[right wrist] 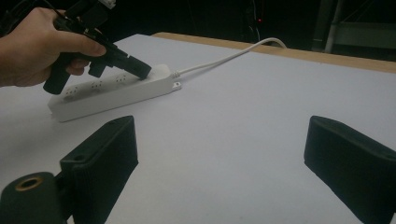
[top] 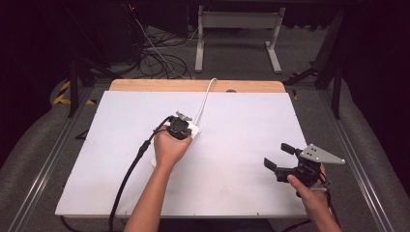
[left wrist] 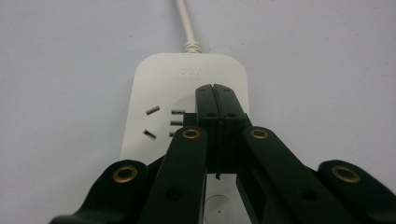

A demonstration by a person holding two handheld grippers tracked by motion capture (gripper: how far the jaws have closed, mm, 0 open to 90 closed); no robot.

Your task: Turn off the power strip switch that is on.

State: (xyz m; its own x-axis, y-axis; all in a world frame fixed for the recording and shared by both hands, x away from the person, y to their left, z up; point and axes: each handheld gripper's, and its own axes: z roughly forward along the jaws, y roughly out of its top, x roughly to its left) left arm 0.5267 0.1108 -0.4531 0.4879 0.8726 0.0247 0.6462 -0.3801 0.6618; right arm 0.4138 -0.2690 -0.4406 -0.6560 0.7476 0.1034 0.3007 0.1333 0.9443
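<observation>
A white power strip (left wrist: 154, 88) lies on the white board (top: 241, 121), and its white cord (left wrist: 187, 23) runs off toward the far edge. My left gripper (left wrist: 215, 93) is shut with nothing between its jaws. Its tips point down onto the strip's top face near the cord end, beside a set of socket slots. In the high view my left hand hides most of the strip (top: 195, 130) under the left gripper (top: 180, 126). The right gripper (top: 279, 156) hovers open and empty at the near right. Seen from the right gripper (right wrist: 224, 140), the strip (right wrist: 116, 91) lies far off with the left gripper (right wrist: 137, 69) on it.
The cord (top: 205, 96) crosses the board to a wooden table edge (top: 193, 85) at the back. Beyond it are floor cables and a white metal frame (top: 237, 29). A black cable (top: 128, 174) trails from the left gripper over the board's near edge.
</observation>
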